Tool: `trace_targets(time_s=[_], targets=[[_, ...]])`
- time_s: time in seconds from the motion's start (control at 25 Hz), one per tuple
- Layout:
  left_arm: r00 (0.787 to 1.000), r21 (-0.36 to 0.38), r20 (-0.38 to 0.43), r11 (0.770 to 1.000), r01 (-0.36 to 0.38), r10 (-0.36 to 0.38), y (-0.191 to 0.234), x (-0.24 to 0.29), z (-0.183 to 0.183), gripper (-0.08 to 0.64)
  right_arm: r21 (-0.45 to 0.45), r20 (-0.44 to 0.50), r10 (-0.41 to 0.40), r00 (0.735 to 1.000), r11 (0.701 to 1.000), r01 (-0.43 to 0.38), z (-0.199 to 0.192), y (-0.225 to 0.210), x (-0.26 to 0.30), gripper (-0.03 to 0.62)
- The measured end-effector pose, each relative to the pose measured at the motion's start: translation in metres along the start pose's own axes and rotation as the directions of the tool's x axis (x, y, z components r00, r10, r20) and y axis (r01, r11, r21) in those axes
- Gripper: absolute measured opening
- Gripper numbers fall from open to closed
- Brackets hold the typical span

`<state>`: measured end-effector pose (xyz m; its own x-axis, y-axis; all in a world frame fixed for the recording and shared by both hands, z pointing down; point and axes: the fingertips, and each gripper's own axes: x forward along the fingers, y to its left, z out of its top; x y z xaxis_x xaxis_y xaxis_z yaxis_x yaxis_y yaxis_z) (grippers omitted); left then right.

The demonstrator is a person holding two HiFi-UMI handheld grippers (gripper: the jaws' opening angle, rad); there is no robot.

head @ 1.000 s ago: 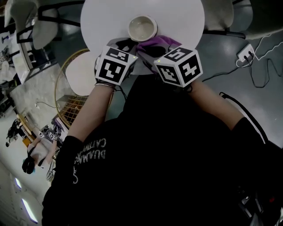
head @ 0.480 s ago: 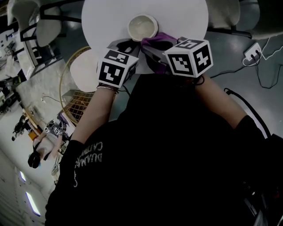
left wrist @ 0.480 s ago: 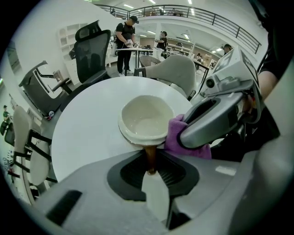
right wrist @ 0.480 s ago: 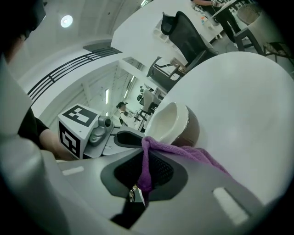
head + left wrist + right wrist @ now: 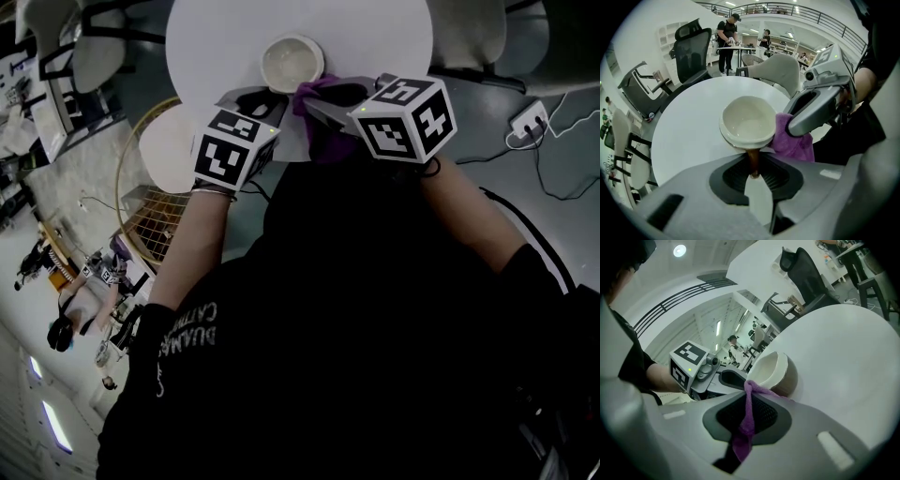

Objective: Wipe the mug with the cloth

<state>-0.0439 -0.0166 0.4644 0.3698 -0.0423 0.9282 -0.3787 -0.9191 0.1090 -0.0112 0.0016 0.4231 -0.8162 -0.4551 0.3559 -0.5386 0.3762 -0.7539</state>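
We see the left tongs [image 5: 753, 171] pinching the thin brown handle [image 5: 753, 161] of the mug [image 5: 747, 123], the jaws closed on it from both sides. The mug is cream inside and brown outside, and its open mouth faces up toward the head camera. It sits over the near part of a round white counter [image 5: 684, 133]; we cannot tell whether its base rests there. The right tongs [image 5: 749, 394] pinch a purple cloth [image 5: 744, 427], which is bunched into a narrow strip between the jaws. The free end of the cloth touches the mug's outer wall just below the rim, on the side away from the handle. Beyond the counter stand a black office chair [image 5: 691, 47] and pale chairs.
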Motion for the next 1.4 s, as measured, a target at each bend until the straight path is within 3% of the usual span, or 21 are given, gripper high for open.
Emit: trace_targets(time_s=[0.44,0.88,1.4], targets=[[0.998,0.047,-0.060,0.999,-0.015,0.018,-0.001,0.001,0.002,0.067,-0.008,-0.045,0.006,0.999,1.000,-0.006,0.006,-0.012,-0.017,0.040],[0.992,0.111,-0.116,0.993,-0.037,0.050,0.000,0.003,0.003,0.075,0.004,-0.016,-0.011,1.000,1.000,0.011,0.026,-0.035,-0.032,0.046],[0.989,0.133,-0.142,0.991,-0.011,0.029,-0.006,0.006,0.003,0.084,-0.004,0.000,-0.058,0.998,0.998,0.058,0.040,-0.047,-0.035,0.048]])
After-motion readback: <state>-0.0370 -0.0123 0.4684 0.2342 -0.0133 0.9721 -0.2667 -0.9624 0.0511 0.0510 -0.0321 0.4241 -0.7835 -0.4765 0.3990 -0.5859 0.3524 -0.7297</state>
